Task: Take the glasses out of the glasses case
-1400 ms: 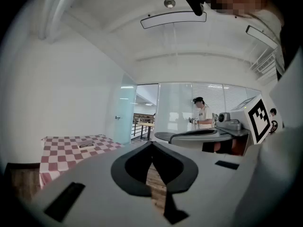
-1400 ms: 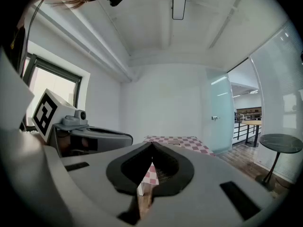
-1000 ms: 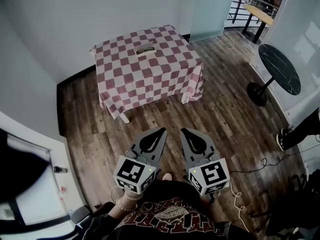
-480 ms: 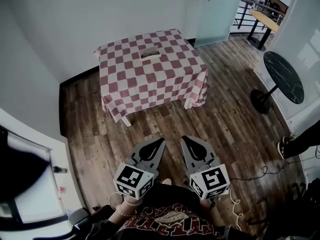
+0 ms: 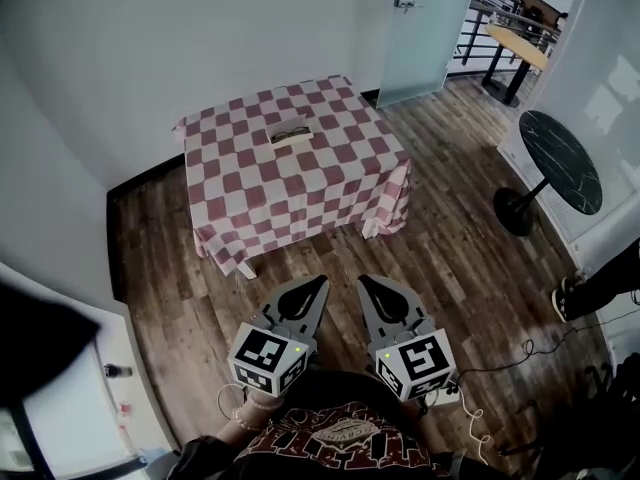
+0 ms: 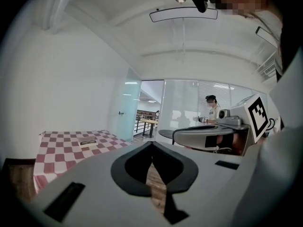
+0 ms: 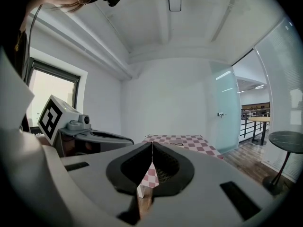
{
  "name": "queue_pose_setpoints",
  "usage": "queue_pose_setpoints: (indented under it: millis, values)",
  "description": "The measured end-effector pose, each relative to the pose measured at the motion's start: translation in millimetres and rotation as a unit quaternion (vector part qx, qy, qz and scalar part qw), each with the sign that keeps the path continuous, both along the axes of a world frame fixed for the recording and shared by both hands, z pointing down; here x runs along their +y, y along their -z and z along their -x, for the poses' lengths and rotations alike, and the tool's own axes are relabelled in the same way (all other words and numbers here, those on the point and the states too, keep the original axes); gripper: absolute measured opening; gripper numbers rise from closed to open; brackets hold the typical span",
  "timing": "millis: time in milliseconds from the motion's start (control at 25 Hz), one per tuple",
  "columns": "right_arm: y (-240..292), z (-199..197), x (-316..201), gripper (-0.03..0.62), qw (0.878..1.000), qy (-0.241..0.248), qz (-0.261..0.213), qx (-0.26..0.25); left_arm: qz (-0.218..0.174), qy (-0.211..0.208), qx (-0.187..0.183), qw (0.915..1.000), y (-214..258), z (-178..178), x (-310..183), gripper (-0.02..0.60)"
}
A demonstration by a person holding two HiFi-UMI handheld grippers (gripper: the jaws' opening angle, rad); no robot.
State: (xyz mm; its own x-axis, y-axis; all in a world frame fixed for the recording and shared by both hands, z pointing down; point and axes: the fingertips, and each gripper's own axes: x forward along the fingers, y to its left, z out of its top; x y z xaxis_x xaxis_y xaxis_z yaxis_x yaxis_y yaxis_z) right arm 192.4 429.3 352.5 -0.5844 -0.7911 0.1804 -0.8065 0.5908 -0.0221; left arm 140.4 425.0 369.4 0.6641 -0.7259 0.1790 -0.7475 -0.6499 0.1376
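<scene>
A table with a red-and-white checked cloth (image 5: 300, 183) stands across the wooden floor. Near its far edge lies a pale glasses case (image 5: 291, 136) with dark-rimmed glasses (image 5: 290, 130) on it. The glasses case (image 6: 86, 143) shows small at the left of the left gripper view. In the right gripper view only the checked table (image 7: 182, 141) is clear. My left gripper (image 5: 320, 285) and right gripper (image 5: 363, 283) hang side by side close to my body, far short of the table. Both are shut and hold nothing.
A round black pedestal table (image 5: 560, 148) stands at the right, with a frosted glass door (image 5: 425, 18) behind the checked table. A person's leg and shoe (image 5: 590, 278) and a floor cable (image 5: 520, 333) lie at the right. Another person (image 6: 212, 109) stands in the distance.
The head view has shifted, so the checked table sits a little lower and further left in the frame. Both grippers stay shut and keep their place before my body.
</scene>
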Motion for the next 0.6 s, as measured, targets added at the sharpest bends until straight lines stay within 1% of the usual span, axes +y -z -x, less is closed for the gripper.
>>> queue_pose_setpoints:
  millis: [320,600]
  values:
    - [-1,19,-50,0.02,1.0,-0.006,0.005,0.011,0.024,-0.025,0.008,0.9994,-9,11,-49,0.003]
    - [-10,43,-79,0.02,1.0,-0.006,0.011,0.013,0.023,-0.038,0.011,0.9989,-12,28,-77,0.003]
